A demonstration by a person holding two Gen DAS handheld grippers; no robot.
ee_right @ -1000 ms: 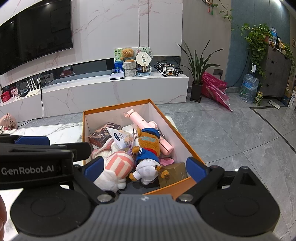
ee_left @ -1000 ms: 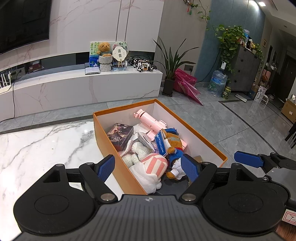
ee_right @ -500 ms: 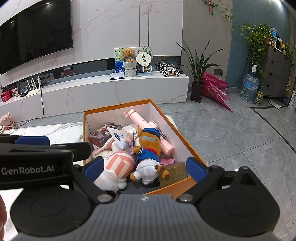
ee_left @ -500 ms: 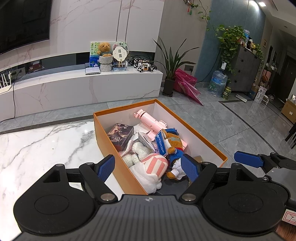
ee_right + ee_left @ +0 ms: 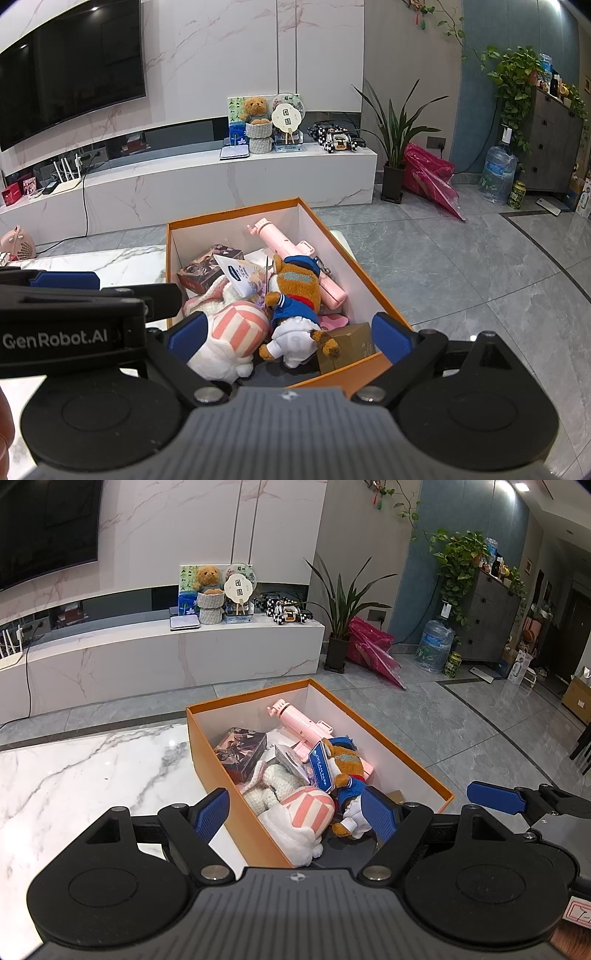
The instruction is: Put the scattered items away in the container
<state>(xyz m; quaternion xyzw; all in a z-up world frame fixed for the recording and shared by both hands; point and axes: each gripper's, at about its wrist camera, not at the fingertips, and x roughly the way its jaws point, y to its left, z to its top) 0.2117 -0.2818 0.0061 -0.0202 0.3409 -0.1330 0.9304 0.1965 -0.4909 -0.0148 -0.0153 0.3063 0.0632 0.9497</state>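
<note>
An orange box (image 5: 199, 746) (image 5: 369, 288) stands on the marble table's right end. It holds a pink toy gun (image 5: 299, 720) (image 5: 295, 254), a brown bear in blue (image 5: 347, 771) (image 5: 295, 295), a pink-striped white plush (image 5: 306, 812) (image 5: 236, 332), a dark card box (image 5: 240, 749) (image 5: 207, 266), a knitted toy (image 5: 273, 782) and a small brown carton (image 5: 347, 343). My left gripper (image 5: 295, 812) is open and empty above the box's near left wall. My right gripper (image 5: 288, 336) is open and empty above the box's near end.
The marble table (image 5: 85, 771) stretches left of the box. A white TV bench (image 5: 166, 653) with a teddy bear and ornaments stands behind. A potted plant (image 5: 343, 620), a pink bag, a water bottle and a grey cabinet (image 5: 487, 620) stand on the grey floor at right.
</note>
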